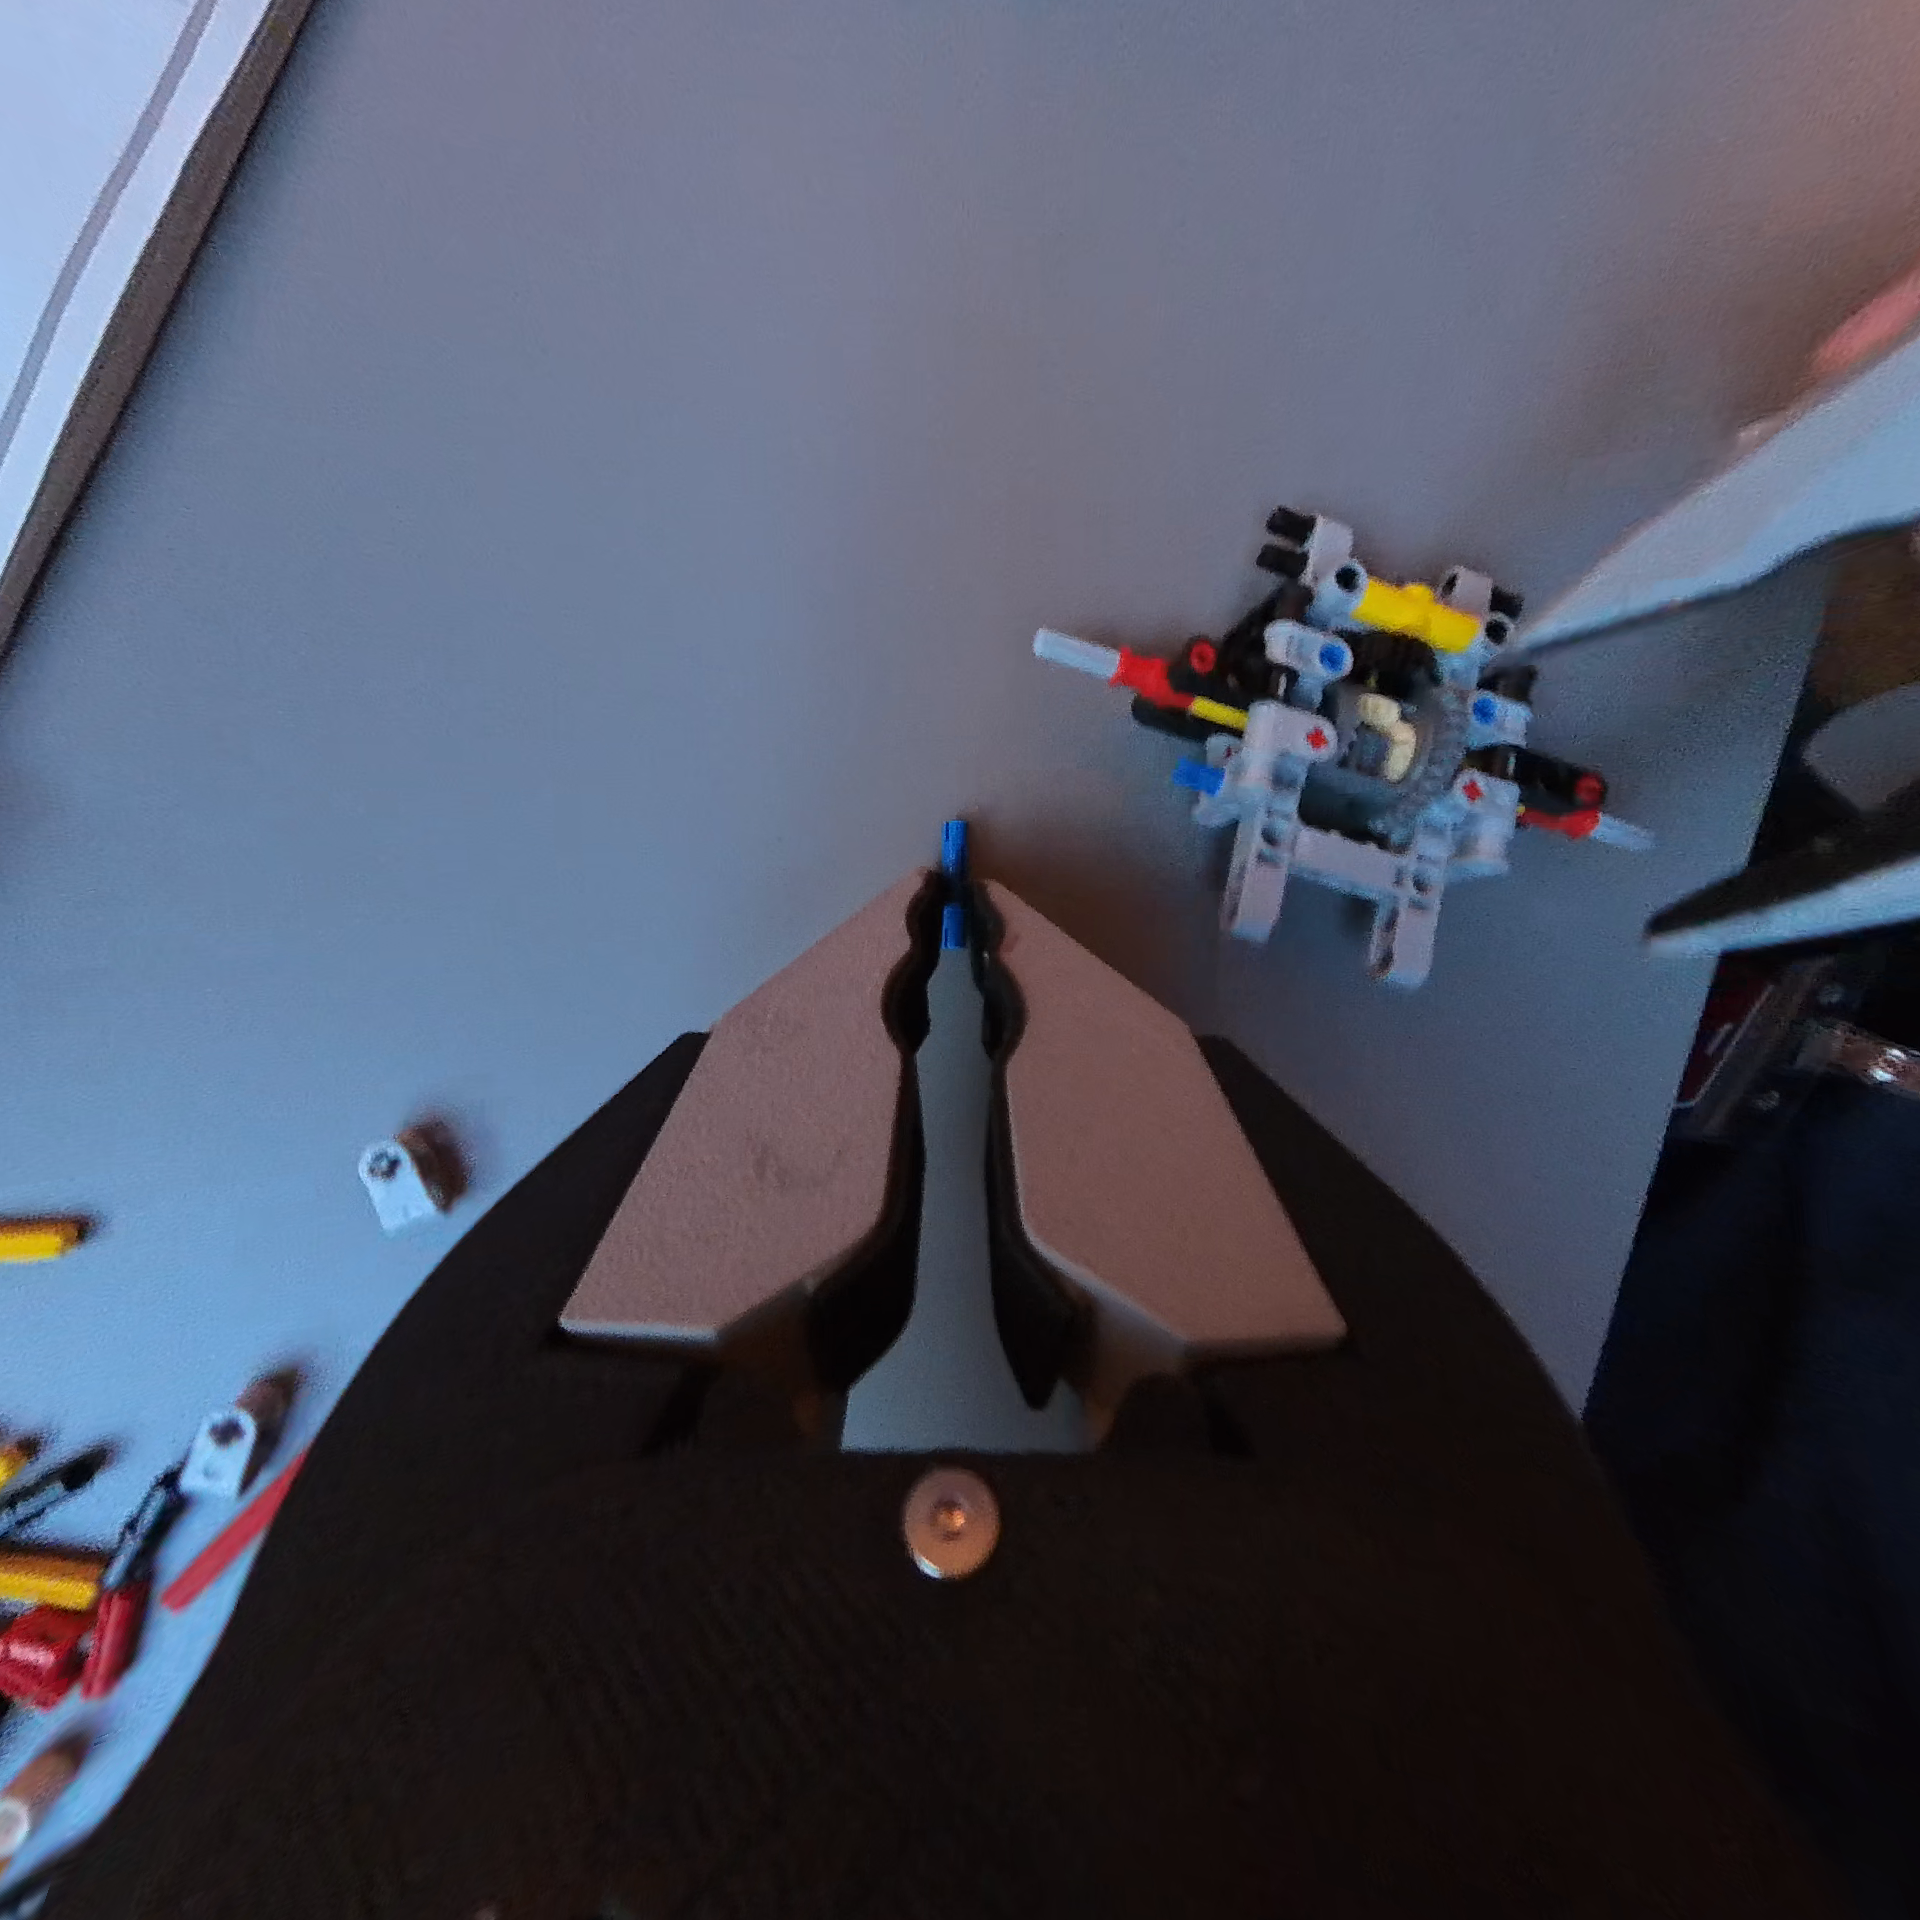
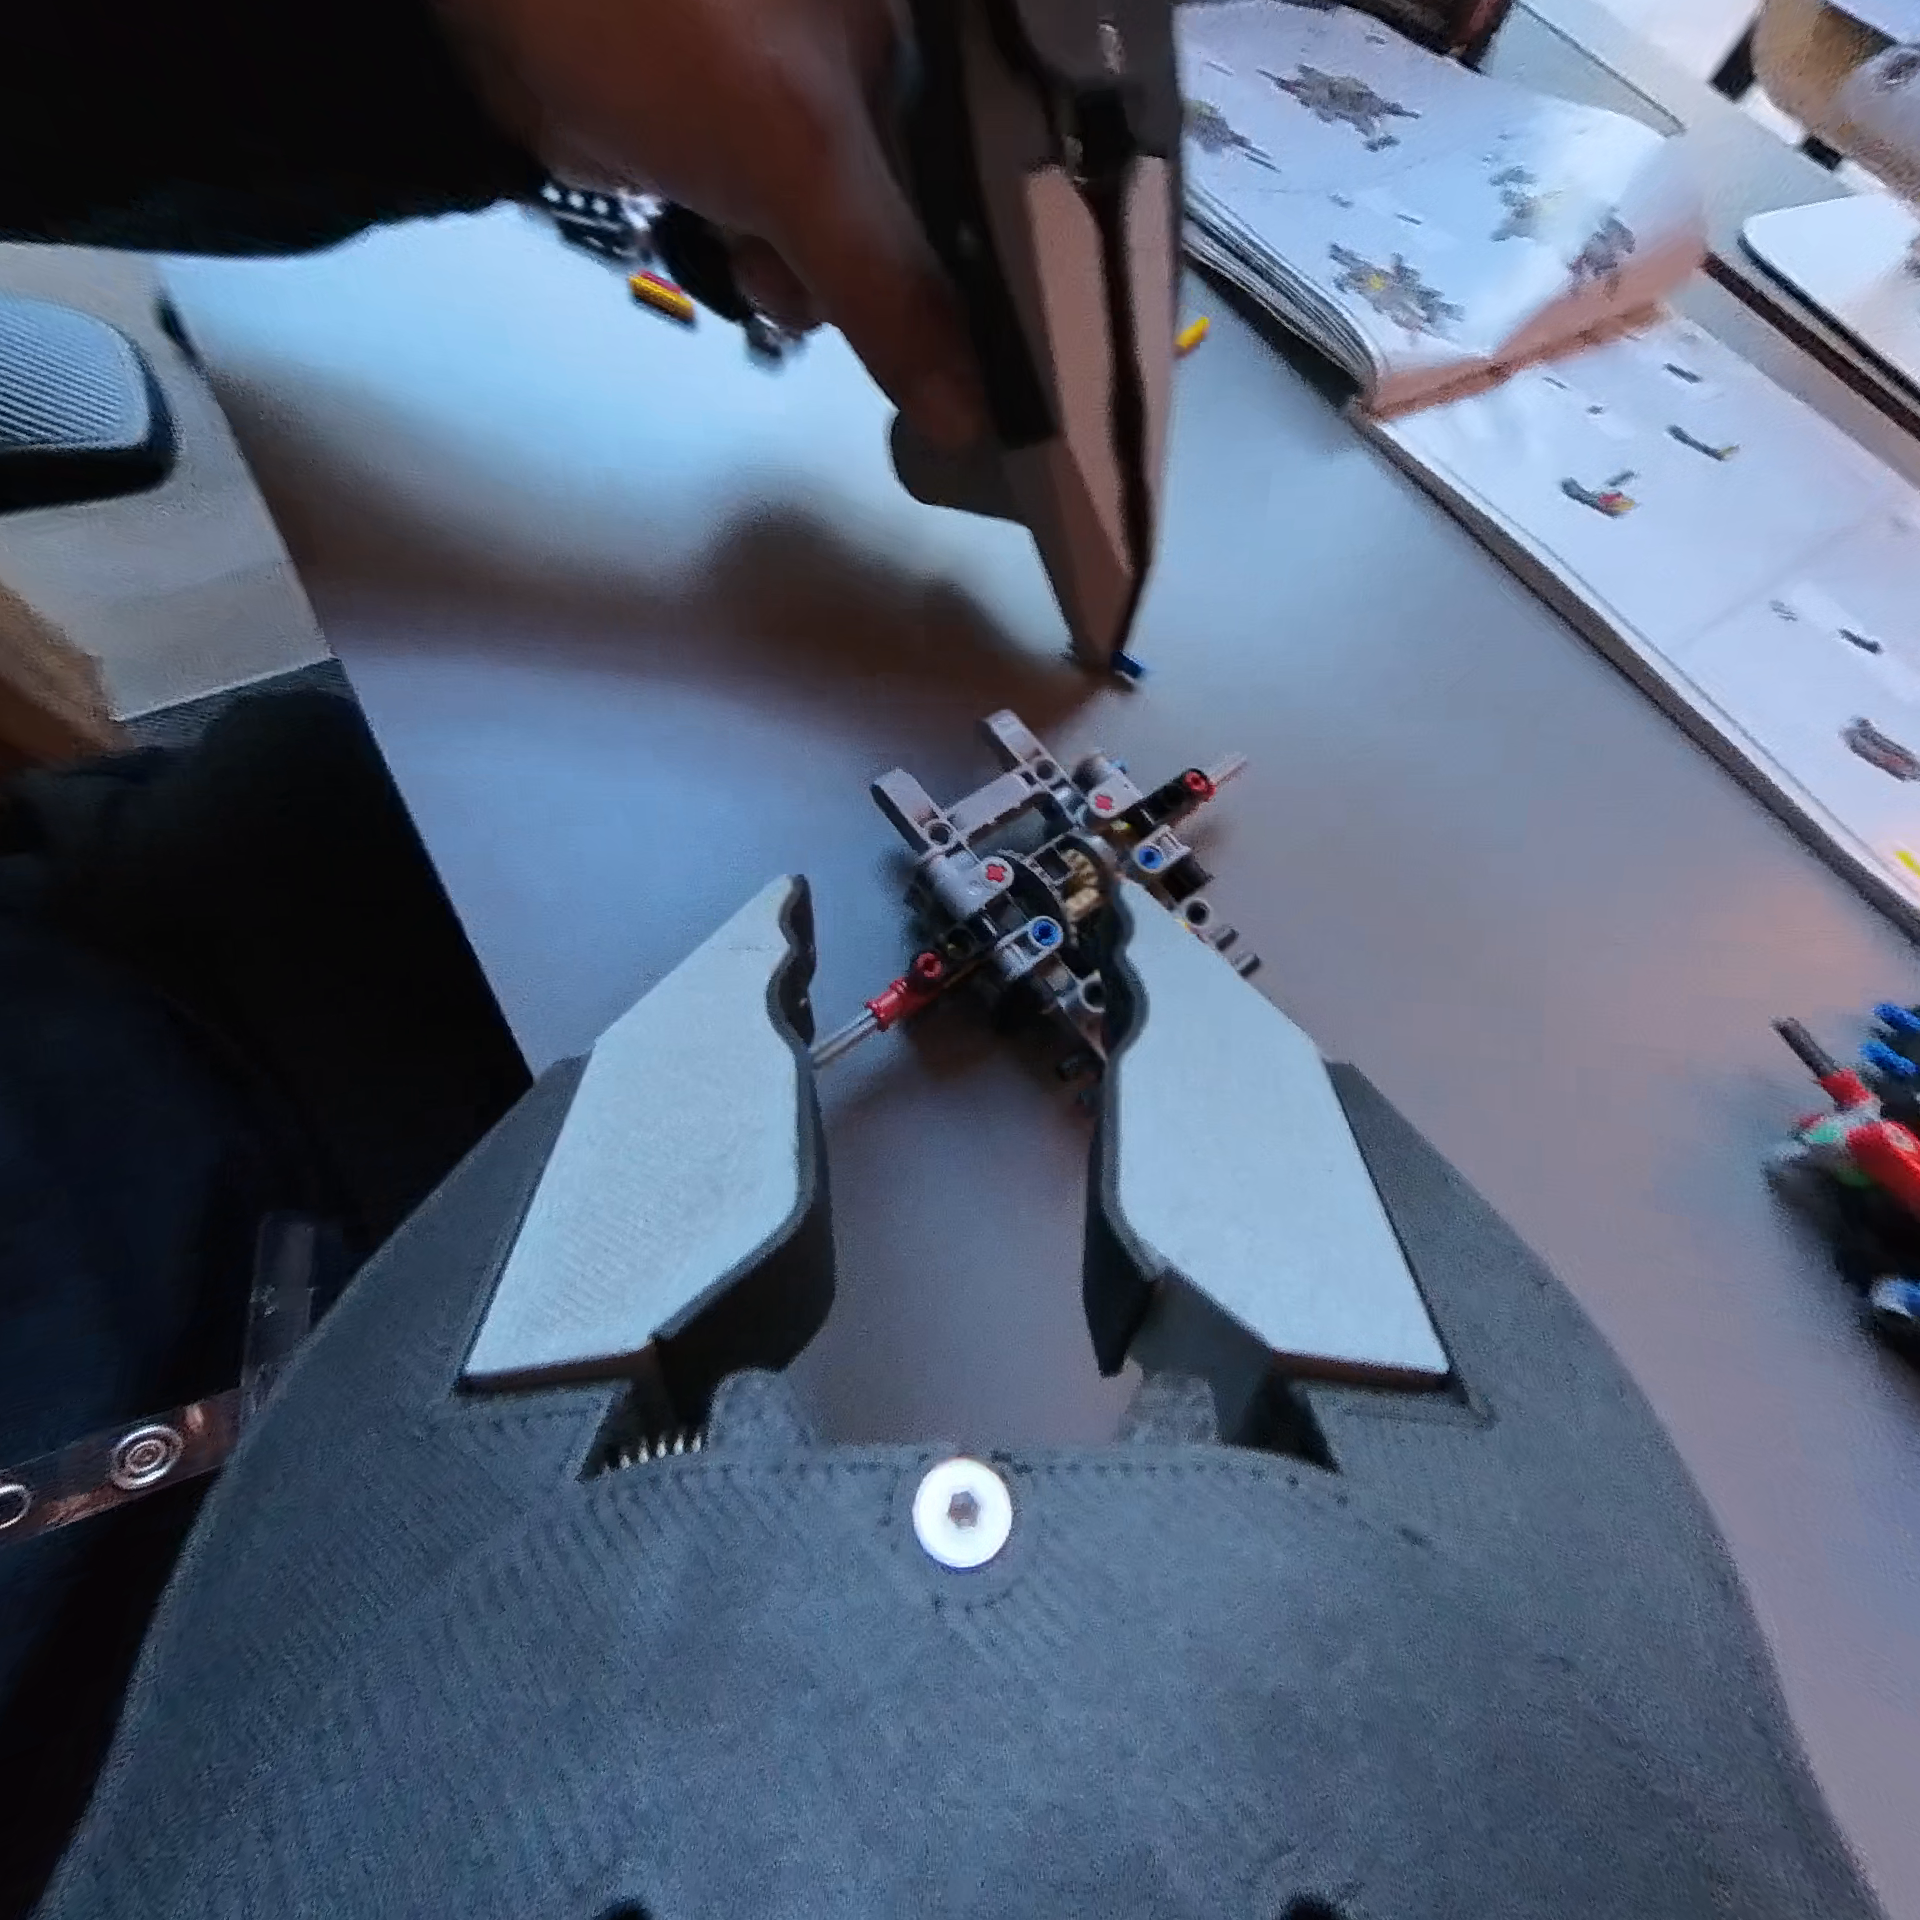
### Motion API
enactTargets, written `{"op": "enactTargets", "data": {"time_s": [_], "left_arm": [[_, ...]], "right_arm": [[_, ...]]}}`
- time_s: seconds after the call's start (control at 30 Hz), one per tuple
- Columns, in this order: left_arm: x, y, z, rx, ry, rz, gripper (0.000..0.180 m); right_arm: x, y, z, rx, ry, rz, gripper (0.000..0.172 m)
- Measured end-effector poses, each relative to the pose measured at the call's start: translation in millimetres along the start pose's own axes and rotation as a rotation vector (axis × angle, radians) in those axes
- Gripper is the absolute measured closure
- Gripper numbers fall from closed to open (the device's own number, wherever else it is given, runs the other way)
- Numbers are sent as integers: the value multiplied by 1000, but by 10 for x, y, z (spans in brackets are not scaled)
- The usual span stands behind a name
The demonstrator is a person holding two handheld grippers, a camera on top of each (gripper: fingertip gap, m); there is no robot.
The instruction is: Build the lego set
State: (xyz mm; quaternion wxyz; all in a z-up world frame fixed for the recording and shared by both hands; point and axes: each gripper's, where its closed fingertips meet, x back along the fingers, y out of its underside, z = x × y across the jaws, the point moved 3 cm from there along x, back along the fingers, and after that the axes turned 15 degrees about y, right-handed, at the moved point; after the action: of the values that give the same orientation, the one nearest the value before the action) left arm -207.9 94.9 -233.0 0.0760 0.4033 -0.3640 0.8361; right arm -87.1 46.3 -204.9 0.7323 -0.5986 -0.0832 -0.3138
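Observation:
My left gripper [image 1: 958, 888] is shut on a small blue pin [image 1: 954, 847], which sticks out past the fingertips close to the grey table [image 1: 727, 520]. It also shows in the right wrist view [image 2: 1103, 634], held by a hand, tip down at the table with the blue pin [image 2: 1127, 665]. A grey, black, red and yellow brick-built gear assembly [image 1: 1382, 748] lies on the table to its right. My right gripper [image 2: 961, 904] is open. The assembly [image 2: 1029, 883] lies between and just beyond its fingertips, and the pads do not press on it.
An open instruction booklet [image 2: 1558, 312] lies at the far right. Loose red, yellow and black parts [image 1: 62, 1610] lie at the left, with two grey-brown connectors [image 1: 410, 1179]. More red and blue parts [image 2: 1860, 1132] lie at the right. A chair armrest [image 2: 62, 405] is beyond the table's left edge. The tips of one gripper are about 11 cm away from the tips of the other.

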Motion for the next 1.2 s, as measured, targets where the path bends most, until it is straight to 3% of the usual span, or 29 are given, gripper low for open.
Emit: {"op": "enactTargets", "data": {"time_s": [0.13, 0.27, 0.33, 0.4, 0.47, 0.53, 0.73, 0.93, 1.2], "left_arm": [[119, 106, 113, 0, 39, 80, 178], [234, 92, 267, -13, 120, 214, 178], [302, 50, 388, -52, 185, 306, 178], [380, -3, 534, -92, 262, 409, 178], [453, -64, 699, -143, 338, 521, 178], [488, -134, 851, -157, 418, 638, 178], [413, -273, 1014, 101, 628, 833, 178], [293, -232, 1134, 258, 742, 827, 178], [187, -199, 1111, 273, 734, 796, 179]], "right_arm": [[-11, 171, 74, -5, 40, -134, 117], [-5, 333, 417, -18, 151, -197, 117], [73, 257, 531, -84, 163, -153, 118], [172, 128, 535, -160, 129, -76, 131], [271, -51, 414, -222, 59, 36, 142], [323, -216, 248, -244, 7, 115, 141], [250, -530, 32, 56, 203, 209, 136], [137, -616, -37, 335, 317, 179, 144], [108, -514, -33, 405, 327, 139, 149]]}}
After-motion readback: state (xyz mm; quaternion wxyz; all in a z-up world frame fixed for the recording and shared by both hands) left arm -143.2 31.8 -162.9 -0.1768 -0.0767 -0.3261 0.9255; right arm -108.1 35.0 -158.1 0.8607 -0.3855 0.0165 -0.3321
